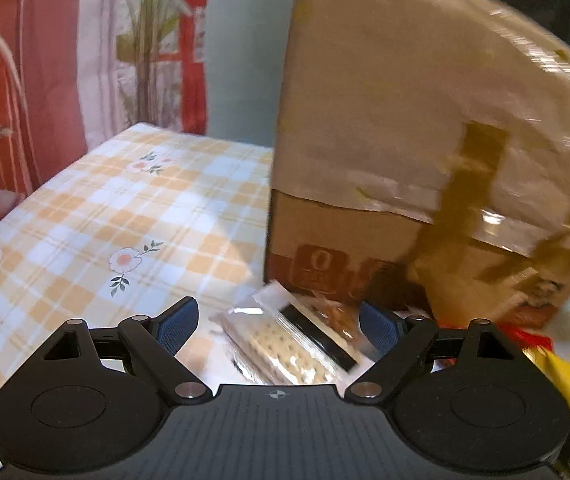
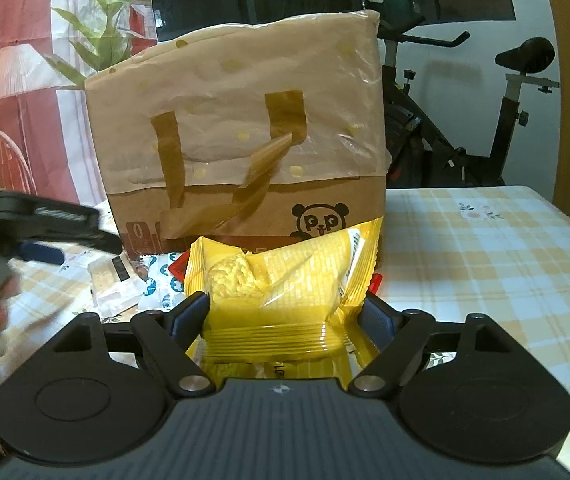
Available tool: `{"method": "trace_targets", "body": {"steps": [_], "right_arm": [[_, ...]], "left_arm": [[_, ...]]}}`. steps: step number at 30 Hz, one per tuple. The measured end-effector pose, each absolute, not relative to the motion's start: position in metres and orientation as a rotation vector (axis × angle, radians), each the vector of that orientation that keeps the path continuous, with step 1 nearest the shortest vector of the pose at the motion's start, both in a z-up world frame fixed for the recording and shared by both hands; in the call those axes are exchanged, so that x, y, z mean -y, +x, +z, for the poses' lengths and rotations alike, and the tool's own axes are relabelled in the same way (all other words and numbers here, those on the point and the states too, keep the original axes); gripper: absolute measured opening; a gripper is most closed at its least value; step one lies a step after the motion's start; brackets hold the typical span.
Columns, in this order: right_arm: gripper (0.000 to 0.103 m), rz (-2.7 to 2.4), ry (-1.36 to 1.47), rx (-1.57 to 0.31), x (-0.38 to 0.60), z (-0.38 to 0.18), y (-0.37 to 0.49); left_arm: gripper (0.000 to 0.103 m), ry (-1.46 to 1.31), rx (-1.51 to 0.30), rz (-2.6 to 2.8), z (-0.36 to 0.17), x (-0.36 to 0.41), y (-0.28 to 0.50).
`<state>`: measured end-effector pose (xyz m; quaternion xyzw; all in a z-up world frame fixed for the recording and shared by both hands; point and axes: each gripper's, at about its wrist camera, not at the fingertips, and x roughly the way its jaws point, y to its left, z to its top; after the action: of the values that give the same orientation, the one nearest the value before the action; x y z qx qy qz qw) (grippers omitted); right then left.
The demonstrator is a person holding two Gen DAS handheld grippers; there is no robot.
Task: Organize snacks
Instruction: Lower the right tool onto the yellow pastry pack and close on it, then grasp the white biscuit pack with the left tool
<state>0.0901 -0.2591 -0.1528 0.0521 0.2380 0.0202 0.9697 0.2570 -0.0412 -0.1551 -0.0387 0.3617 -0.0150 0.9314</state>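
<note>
In front of the tall cardboard box (image 2: 241,140), the yellow snack bag (image 2: 281,280) sits between the right gripper (image 2: 287,312)'s wide jaws, pads at its sides; whether they pinch is unclear. Left of it, the left gripper (image 1: 279,322) straddles a cracker packet (image 1: 285,340), jaws apart, not gripping. Both seem mid-pickup; next comes closing and lifting over the box's high wall. Loose packets (image 2: 161,280) crowd the checked tablecloth (image 2: 485,260).

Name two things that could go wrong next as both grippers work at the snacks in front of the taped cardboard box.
The yellow packet bulges between the right gripper fingers; a hard squeeze might crush what is inside. The left gripper straddles a cracker packet lying askew, so closing may pinch only the wrapper and let it slip. The cardboard box stands close behind and could be knocked.
</note>
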Motion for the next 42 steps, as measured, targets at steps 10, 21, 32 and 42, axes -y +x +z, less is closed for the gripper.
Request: {"method": "trace_targets", "body": {"steps": [10,21,32,42], "right_arm": [[0.083,0.052,0.143,-0.481,0.265,-0.154,0.091],[0.083,0.051,0.13,-0.48,0.262,-0.154,0.09],[0.083,0.055,0.148,-0.48,0.265,-0.155,0.091],[0.083,0.056,0.152,-0.481,0.266,-0.155,0.091]], "left_arm": [[0.066,-0.096,-0.819,-0.089,-0.163,0.025,0.238],[0.069,-0.161,-0.816,-0.098,-0.162,0.025,0.24],[0.077,-0.111,-0.831,-0.058,-0.171,0.029,0.245],[0.062,-0.081,-0.874,-0.092,-0.168,0.009,0.208]]}}
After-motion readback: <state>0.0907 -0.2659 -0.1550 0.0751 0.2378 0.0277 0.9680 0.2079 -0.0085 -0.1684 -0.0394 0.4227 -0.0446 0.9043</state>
